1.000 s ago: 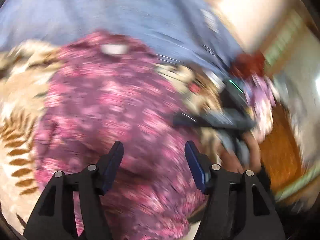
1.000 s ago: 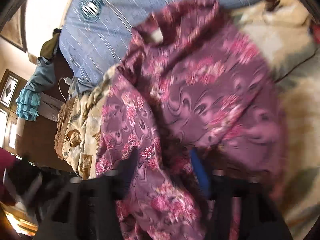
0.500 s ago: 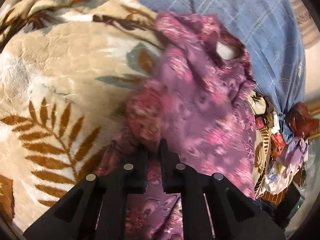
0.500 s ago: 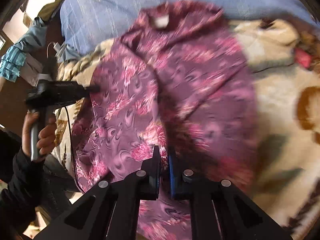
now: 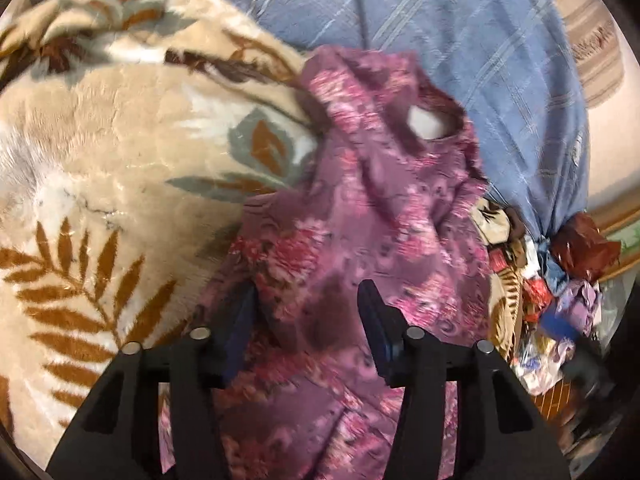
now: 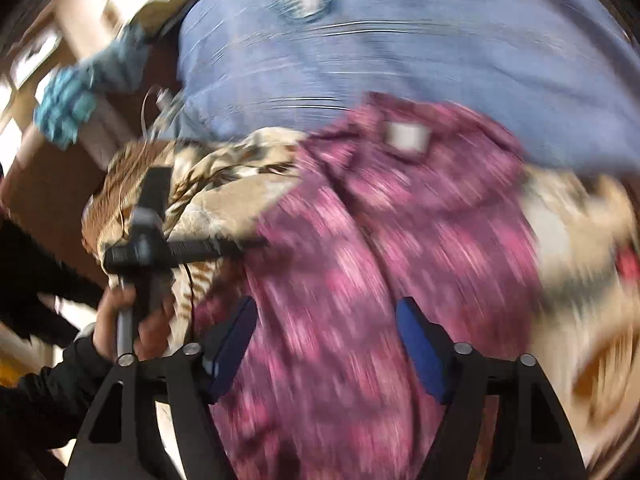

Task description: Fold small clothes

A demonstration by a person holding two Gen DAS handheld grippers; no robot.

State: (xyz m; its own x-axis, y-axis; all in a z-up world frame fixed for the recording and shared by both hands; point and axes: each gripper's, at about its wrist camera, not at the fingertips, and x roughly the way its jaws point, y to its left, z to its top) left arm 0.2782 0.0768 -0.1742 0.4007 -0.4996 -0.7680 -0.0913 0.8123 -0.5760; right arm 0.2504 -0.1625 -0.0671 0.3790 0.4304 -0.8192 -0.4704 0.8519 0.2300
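Note:
A purple shirt with pink flowers (image 5: 360,216) lies crumpled on the blanket, its white neck label (image 5: 424,128) at the far end. My left gripper (image 5: 308,312) hovers just over its near part. Its jaws are opening, with cloth below the gap and nothing pressed by the pads. In the blurred right wrist view the same shirt (image 6: 400,248) spreads under my right gripper (image 6: 326,332), whose jaws are opening wide above the fabric. That view also shows the left gripper (image 6: 180,248) at the shirt's left edge, held by a hand (image 6: 132,320) in a dark sleeve.
A beige plush blanket with brown leaf prints (image 5: 100,200) covers the bed. A blue checked sheet (image 5: 460,40) lies behind the shirt. A heap of mixed clothes (image 5: 552,292) sits at the right. A teal cloth (image 6: 68,108) hangs over brown furniture on the left.
Half a second ago both grippers were shut on the shirt's near edge; now both have let go and stand open. The right gripper has lifted away, blurring its view; the left stayed put.

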